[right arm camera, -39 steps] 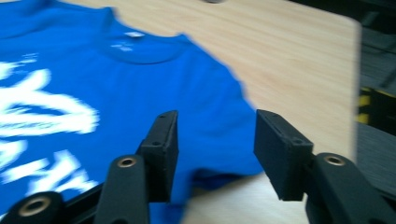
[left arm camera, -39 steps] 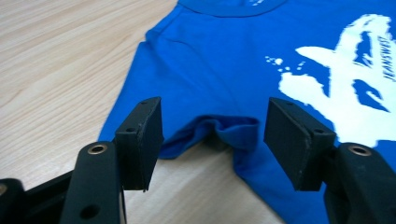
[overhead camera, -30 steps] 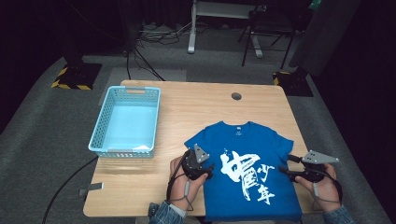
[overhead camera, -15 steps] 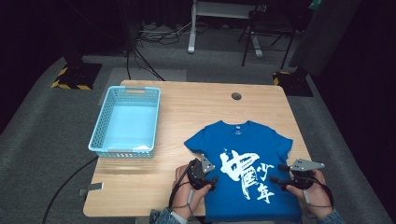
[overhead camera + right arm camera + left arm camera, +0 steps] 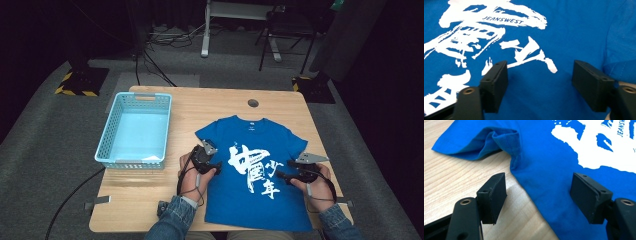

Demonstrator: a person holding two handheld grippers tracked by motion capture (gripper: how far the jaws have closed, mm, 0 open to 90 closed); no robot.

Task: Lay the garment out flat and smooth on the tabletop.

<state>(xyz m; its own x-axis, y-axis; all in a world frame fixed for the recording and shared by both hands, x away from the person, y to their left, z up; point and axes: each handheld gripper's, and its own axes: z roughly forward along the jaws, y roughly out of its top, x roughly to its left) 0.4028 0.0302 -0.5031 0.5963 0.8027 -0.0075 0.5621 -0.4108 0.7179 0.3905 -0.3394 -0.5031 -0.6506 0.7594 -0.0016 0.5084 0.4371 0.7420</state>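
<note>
blue t-shirt (image 5: 252, 170) lies flat on table (image 5: 200, 107); left gripper (image 5: 537, 195) and right gripper (image 5: 540, 82) both spread wide, pinching nothing.

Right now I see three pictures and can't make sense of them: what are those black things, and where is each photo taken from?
No robot here: a person holds a hand-held tool in each hand. The high view looks down on a wooden table with a blue T-shirt spread flat and a light blue basket beside it. The left tool and right tool each carry a camera looking along two black jaws. Both tools are open, holding nothing. The left straddles the shirt's edge below the sleeve; the right hovers over the white print.
</note>
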